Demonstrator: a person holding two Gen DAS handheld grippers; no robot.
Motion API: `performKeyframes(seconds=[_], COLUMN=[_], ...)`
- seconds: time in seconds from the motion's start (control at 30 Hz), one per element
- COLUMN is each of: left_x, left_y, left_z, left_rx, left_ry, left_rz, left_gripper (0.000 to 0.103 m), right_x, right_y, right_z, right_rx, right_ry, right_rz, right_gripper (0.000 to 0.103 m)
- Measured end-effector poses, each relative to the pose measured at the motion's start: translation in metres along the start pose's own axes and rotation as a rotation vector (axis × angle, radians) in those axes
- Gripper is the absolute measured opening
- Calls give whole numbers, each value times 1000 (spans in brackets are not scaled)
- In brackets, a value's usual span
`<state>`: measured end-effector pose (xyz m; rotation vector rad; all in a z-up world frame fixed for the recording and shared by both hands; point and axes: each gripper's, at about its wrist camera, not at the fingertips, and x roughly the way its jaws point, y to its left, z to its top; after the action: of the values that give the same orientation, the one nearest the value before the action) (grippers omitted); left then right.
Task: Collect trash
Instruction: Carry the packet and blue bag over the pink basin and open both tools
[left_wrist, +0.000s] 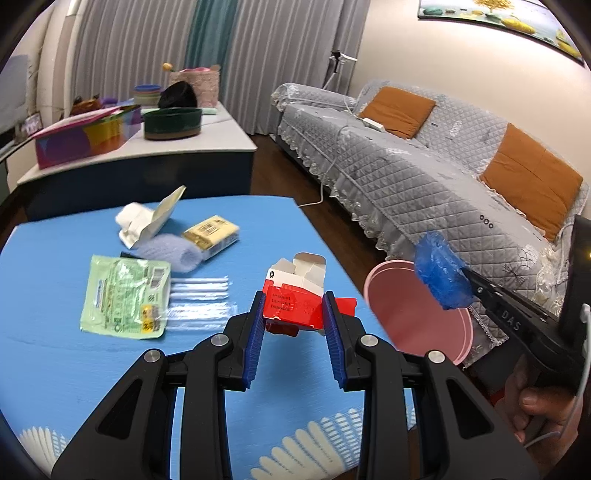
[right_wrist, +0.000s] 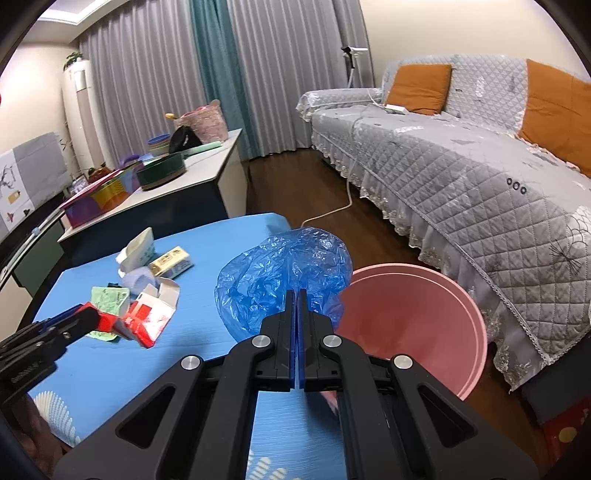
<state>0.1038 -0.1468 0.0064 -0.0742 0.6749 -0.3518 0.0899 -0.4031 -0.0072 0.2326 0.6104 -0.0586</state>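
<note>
Red-and-white carton (left_wrist: 295, 299) clamped crushed in the left gripper (left_wrist: 293, 321), lifted over the near right part of the blue table (left_wrist: 74, 369). Crumpled blue plastic film (right_wrist: 284, 277) pinched in the fully closed right gripper (right_wrist: 297, 314), just left of the pink bin (right_wrist: 417, 325) beyond the table's right edge. Green wrapper (left_wrist: 123, 295), clear sleeve (left_wrist: 199, 299), yellow pack (left_wrist: 212, 234) left farther back. Risks: light film clinging to the pads on release, or drifting outside the rim; torn carton slipping from a corner grip; both grippers crowding over the bin.
</note>
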Motion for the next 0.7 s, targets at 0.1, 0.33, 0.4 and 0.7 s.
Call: performKeyframes(seconds=[0.1,0.33,0.4,0.7], left_x=[2,15,19,40], left_y=[-8,-36,-41,-69], left_z=[6,19,22,32], left_rx=[12,46,52,85], left_ry=[-3,-12,-14,-9], left_rz=[-14,-57,-70,-136], left_gripper=[31,31,31,31], right_x=[0,-4,-5,-10], right_y=[-11,-29,-37,-72], right_z=[3,9,10,14], right_rx=[27,63,76,126], right_ry=[-5,-20,-22,-38], right_rz=[-8,-33,-44,-113], right_gripper=[1,1,1,1])
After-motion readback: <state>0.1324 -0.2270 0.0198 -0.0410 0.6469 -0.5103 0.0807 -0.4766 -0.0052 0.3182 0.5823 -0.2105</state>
